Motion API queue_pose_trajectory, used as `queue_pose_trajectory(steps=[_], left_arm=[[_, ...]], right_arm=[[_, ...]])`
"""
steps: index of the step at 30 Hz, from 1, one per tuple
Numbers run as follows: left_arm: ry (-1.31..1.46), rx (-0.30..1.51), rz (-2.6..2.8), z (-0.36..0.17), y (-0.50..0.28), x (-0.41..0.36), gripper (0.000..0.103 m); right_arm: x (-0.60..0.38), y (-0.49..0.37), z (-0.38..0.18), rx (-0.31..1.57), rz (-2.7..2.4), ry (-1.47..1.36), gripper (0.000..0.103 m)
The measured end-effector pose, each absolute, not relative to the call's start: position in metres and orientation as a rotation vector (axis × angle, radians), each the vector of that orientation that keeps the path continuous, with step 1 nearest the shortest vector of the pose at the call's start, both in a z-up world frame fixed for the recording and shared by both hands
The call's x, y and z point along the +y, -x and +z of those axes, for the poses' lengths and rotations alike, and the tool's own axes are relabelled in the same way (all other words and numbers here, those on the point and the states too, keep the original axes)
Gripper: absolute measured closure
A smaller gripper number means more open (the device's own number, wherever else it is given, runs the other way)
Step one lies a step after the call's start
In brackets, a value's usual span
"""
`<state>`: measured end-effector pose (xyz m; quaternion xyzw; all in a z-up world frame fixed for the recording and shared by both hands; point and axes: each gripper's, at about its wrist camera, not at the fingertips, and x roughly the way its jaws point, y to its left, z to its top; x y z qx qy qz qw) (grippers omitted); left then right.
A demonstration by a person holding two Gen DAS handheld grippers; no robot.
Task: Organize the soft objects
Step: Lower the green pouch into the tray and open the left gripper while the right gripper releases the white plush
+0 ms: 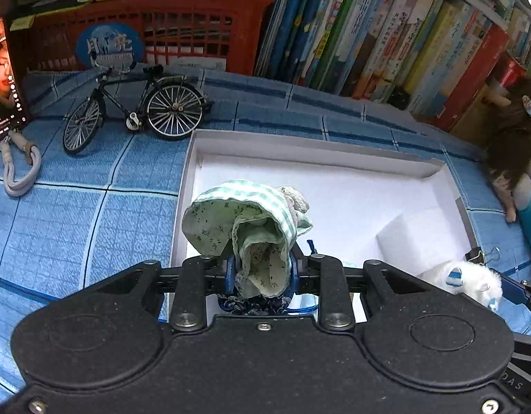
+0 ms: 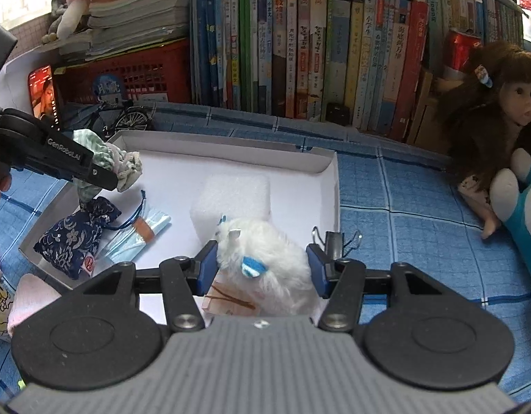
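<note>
My left gripper [image 1: 260, 270] is shut on a bunched green checked cloth [image 1: 237, 224] and holds it above the left part of the white box [image 1: 300, 143]. The cloth also shows in the right wrist view [image 2: 103, 158], held above the box [image 2: 325, 169]. My right gripper [image 2: 262, 269] is closed around a white fluffy plush toy [image 2: 268, 258] at the box's near right edge; the plush also shows in the left wrist view [image 1: 465, 279]. Inside the box lie a dark blue floral pouch [image 2: 72, 238], a packed blue face mask [image 2: 137, 238] and a white foam block [image 2: 234, 200].
A model bicycle [image 1: 134, 110], a phone [image 1: 3, 79] and a grey cord [image 1: 20, 169] lie on the blue checked cloth left of the box. A red basket [image 2: 127, 76] and books [image 2: 300, 51] stand behind. A doll [image 2: 489, 120] and blue plush [image 2: 527, 207] sit right. A binder clip [image 2: 334, 238] lies by the box.
</note>
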<state>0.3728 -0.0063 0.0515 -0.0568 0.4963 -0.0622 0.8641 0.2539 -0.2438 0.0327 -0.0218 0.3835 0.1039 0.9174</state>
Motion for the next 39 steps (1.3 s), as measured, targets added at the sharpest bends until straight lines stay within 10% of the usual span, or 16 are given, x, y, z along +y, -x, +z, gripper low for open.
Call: queue_pose_trajectory(steps=[39], left_arm=[[0.130, 0.825, -0.170, 0.116, -0.256, 0.037, 0.031]], right_arm=[[-0.287, -0.171, 0.083, 0.602, 0.149, -0.105, 0.020]])
